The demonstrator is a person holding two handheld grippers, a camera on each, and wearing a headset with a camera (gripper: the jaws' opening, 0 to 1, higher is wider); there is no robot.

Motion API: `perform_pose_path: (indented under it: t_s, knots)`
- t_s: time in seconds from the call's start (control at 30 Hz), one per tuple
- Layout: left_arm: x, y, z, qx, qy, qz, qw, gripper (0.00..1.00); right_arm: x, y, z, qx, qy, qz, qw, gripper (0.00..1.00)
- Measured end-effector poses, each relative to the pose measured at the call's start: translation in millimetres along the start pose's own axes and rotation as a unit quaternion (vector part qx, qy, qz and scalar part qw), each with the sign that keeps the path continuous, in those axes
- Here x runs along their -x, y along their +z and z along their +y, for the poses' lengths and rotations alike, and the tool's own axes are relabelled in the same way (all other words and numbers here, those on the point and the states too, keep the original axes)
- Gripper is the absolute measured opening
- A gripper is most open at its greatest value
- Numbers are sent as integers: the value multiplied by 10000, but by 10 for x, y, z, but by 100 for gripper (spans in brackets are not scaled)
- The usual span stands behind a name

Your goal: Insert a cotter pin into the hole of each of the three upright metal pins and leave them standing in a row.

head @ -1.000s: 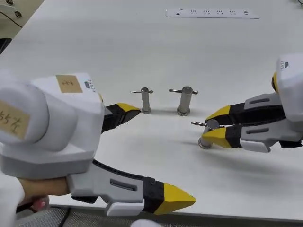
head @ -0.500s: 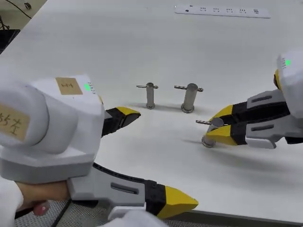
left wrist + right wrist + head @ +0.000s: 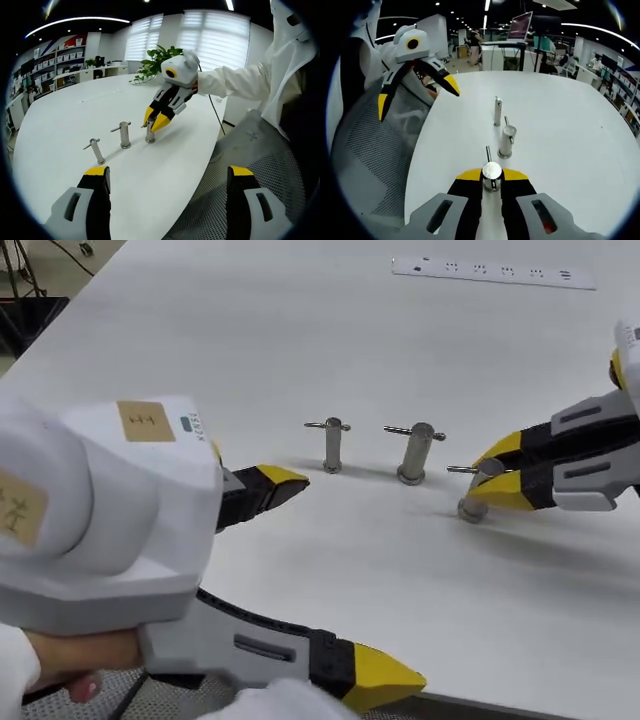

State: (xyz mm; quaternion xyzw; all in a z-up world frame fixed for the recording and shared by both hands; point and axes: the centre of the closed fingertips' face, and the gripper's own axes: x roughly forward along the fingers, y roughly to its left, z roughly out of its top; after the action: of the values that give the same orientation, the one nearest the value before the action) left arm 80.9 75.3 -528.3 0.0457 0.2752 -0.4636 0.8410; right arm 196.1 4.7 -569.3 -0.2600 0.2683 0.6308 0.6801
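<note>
I find my right gripper (image 3: 485,480), at frame right, clamped on the end steel pin (image 3: 471,510), in a row with the round middle pin (image 3: 415,453) and left pin (image 3: 333,445) at centre on the smooth white table (image 3: 250,340), my left gripper (image 3: 360,578) spread wide at lower left, a flat power strip (image 3: 492,272) at top right.

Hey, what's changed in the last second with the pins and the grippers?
The right gripper, still shut on the third pin, seems to have carried it away from the person, closer in line with the middle pin and end pin. Both stayed standing; the left gripper stayed open.
</note>
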Motion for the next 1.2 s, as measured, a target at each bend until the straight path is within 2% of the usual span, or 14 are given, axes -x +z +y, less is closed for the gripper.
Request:
perform_pose_path:
  t_s: [0.07, 0.2, 0.43, 0.57, 0.87, 1.03, 1.1, 1.13, 1.2]
  knots:
    - [12, -14, -16, -62, -30, 62, 10000, 96, 21, -35, -55, -43, -68, 7, 10000, 8]
    - [23, -11, -22, -39, -50, 45, 10000, 97, 51, -125, -180, -104, -153, 23, 9998, 8]
    - [29, -36, -4, -17, -14, 93, 10000, 96, 58, -105, -186, -267, -76, -143, 9995, 8]
    - [33, -56, -17, -93, -41, 185, 9998, 96, 53, -114, -227, -230, -85, -150, 9996, 8]
    - [43, -89, 12, -45, -14, 211, 9998, 96, 53, -133, -262, -49, -41, -180, 9998, 8]
    - [48, -97, 33, 14, 20, 212, 9998, 96, 50, -131, -286, -39, -101, -242, 9996, 9]
    - [60, -93, 49, 19, 32, 200, 9998, 96, 52, -133, -301, -102, -174, -269, 9994, 11]
    - [67, -94, 59, 22, 45, 204, 9998, 96, 62, -175, -330, -266, -299, -195, 9990, 15]
    - [82, -90, 89, 37, 102, 206, 9997, 96, 85, -221, -329, -260, -361, -150, 9989, 27]
